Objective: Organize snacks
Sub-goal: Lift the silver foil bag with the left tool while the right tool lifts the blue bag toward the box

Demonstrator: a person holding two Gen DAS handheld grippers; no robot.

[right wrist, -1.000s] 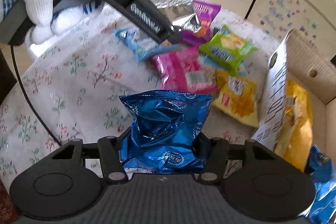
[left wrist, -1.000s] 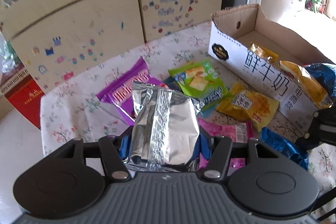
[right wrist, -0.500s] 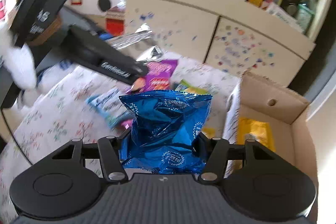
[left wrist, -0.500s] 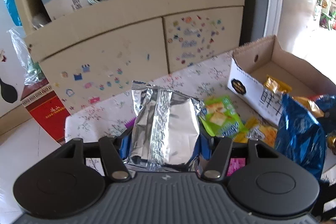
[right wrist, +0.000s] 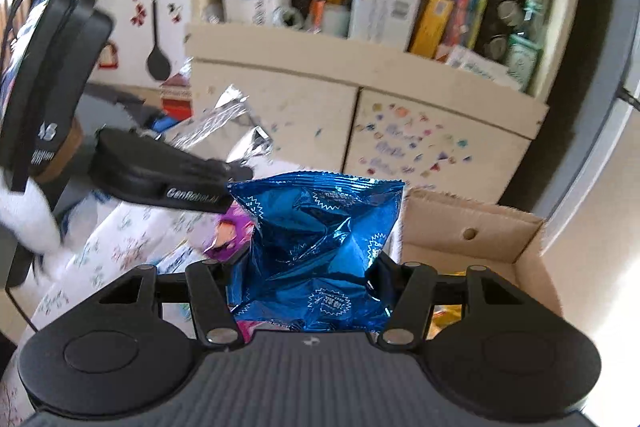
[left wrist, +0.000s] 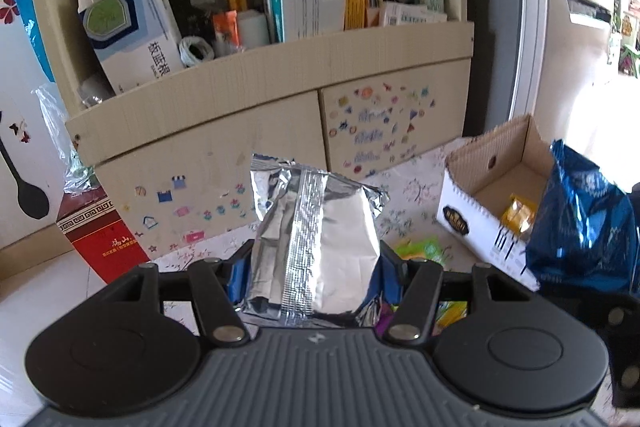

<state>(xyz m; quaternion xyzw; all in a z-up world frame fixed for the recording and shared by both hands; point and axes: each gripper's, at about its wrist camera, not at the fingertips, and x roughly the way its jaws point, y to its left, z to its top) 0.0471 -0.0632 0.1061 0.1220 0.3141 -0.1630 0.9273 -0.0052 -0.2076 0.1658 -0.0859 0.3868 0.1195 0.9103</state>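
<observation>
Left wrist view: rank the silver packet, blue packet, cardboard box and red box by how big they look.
1. Cardboard box
2. Silver packet and blue packet: alike; silver is nearer, blue partly cut off.
3. Red box

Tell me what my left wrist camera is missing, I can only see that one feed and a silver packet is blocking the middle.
Observer: The right wrist view shows the right gripper shut on a blue snack bag; your view shows only the bag's side.
Operator: Where is my left gripper relative to it?
Observer: From the right wrist view, the left gripper sits up and to the left of the blue bag, with the silver packet sticking out past it.
Operator: What is under the blue bag?
Observer: A purple packet lies on the floral tablecloth just left of it, and the cardboard box is to its right.
</observation>
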